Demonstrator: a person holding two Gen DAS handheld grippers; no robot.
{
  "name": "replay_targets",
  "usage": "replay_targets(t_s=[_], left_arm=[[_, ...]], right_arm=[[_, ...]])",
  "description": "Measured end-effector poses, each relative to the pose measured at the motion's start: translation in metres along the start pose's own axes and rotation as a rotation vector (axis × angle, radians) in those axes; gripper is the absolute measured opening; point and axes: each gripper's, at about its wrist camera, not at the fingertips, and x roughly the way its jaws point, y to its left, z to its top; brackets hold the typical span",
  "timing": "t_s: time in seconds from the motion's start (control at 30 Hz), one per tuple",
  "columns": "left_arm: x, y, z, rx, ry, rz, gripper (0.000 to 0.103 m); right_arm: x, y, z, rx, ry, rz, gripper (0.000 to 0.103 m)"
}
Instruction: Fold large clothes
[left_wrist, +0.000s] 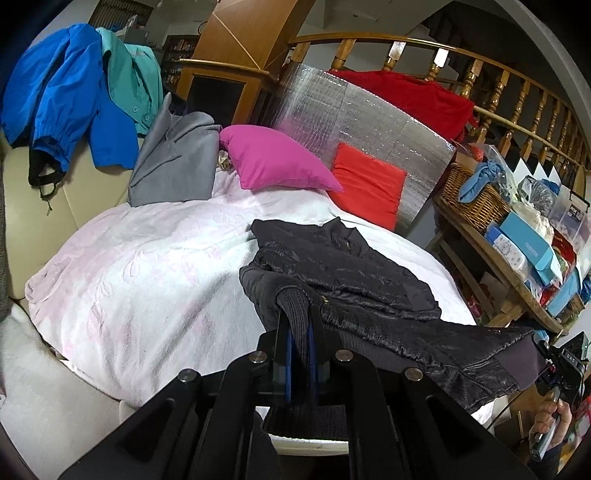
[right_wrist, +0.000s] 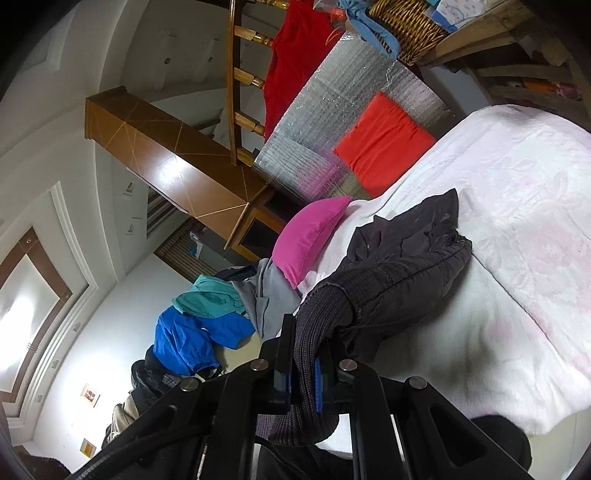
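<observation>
Here the left gripper (left_wrist: 299, 317) pointed down over the pale pink blanket (left_wrist: 147, 273), its jaws clamped on the ribbed hem of the dark jacket (left_wrist: 343, 266), which lay spread on the blanket. Further right, the right gripper (right_wrist: 304, 347), rolled sideways, was likewise closed on the ribbed hem

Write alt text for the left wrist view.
The left gripper is shut on the ribbed hem of a black jacket lying on a white blanket. Behind are a pink pillow and a red cushion.
</observation>
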Motion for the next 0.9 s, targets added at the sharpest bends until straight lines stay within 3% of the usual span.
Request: replay_targets(t_s=[0.4,0.9], left_arm=[[-0.008,-0.005,-0.003,0.028,0.010,0.001,0.008],[0.031,-0.014,0.035,0.060,-0.029,0.011,0.008]], right_arm=[[-0.015,-0.003,-0.008,0.012,0.008,-0.026,0.009],[0.027,0.002,0.035,-0.033,-0.002,-0.026,0.009]])
